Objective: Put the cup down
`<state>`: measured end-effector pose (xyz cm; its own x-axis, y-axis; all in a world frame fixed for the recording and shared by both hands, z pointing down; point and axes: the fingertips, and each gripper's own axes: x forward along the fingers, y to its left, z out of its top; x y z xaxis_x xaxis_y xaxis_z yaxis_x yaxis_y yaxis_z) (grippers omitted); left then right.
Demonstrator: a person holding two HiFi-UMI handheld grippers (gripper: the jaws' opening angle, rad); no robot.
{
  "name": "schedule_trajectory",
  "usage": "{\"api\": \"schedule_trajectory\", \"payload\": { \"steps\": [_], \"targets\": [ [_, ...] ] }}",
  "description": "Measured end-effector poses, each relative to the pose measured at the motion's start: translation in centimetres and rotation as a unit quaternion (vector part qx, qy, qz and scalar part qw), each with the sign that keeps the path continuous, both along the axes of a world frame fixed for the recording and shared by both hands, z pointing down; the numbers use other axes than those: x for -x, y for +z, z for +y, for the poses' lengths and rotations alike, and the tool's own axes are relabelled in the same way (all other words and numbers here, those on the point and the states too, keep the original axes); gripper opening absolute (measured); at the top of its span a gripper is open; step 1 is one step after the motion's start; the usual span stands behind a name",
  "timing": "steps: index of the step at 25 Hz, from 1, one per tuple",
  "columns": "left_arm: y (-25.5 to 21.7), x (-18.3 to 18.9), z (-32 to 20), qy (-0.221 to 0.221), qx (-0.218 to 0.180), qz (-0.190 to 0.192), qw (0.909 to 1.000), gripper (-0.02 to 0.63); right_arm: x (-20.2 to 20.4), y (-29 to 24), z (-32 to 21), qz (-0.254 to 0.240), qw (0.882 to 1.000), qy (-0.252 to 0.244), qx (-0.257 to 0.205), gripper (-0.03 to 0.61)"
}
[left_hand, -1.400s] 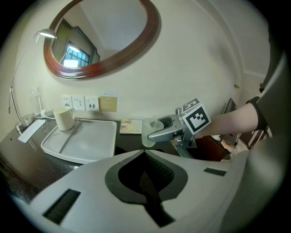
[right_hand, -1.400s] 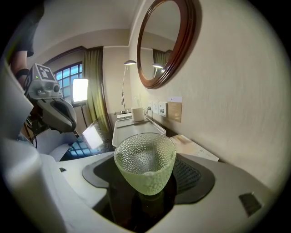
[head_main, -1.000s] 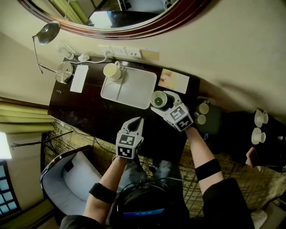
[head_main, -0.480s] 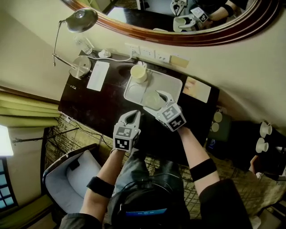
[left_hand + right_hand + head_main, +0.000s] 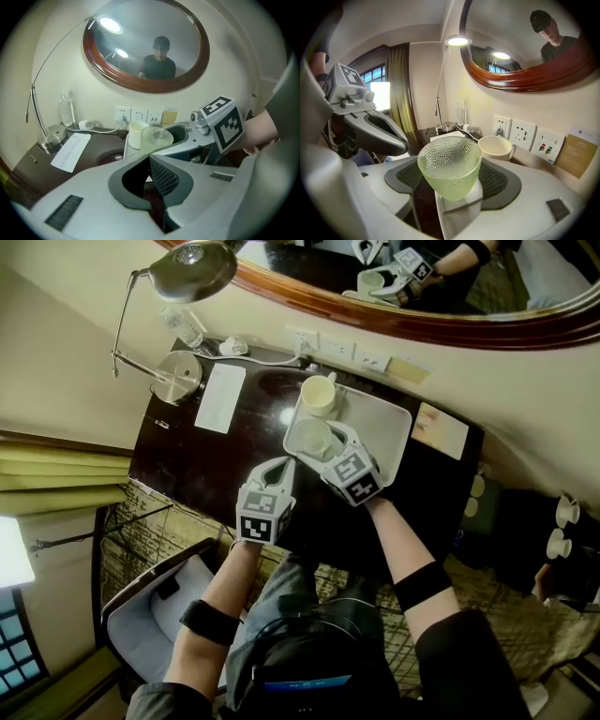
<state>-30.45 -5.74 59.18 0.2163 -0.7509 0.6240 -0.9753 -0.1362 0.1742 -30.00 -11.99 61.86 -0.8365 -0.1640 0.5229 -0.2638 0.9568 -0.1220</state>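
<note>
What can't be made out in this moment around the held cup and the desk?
- Whether the glass cup touches the tray: in the head view the right gripper covers its base; in the right gripper view the cup's own body hides it.
- Print on the paper sheet and the card: head view, too small.
- Mirror: head view, upper part cut off by the top edge.

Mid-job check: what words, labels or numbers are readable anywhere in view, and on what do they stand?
No text here is legible.
Paper sheet: printed lines, too small to read.
Wall card beside the sockets: faint print, blurred.
Marker cubes: black-and-white square patterns only, no letters or numbers.
</note>
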Motion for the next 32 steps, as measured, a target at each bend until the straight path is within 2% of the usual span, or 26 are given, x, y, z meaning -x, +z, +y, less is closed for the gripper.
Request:
{"api": "schedule_trajectory", "payload": {
  "steps": [7,15,23,27,32],
  "targets": [
    [0.7,2.4,-1.0,0.002,0.001,0.004,1.0000,0.000,1.7,2.5,-0.7,0.017,1.000,0.012,0.007,0.394],
    [1.1,3.6,-1.1,0.003,0.000,0.009,1.0000,0.000,2.3,4.1,-1.5,0.031,0.999,0.022,0.011,0.396],
    [1.5,3.5,-0.7,0.004,0.002,0.013,0.9999,0.000,2.5,4.2,-1.4,0.030,0.999,0.024,0.018,0.412],
    [1.1,3.2,-0.9,0.004,-0.002,0.013,0.9999,0.000,2.4,3.6,-1.3,0.026,0.999,0.024,0.015,0.448],
    [0.4,2.8,-0.9,0.002,-0.006,0.010,0.9999,0.000,1.4,2.9,-0.9,0.025,0.999,0.023,0.012,0.459]
  ]
}}
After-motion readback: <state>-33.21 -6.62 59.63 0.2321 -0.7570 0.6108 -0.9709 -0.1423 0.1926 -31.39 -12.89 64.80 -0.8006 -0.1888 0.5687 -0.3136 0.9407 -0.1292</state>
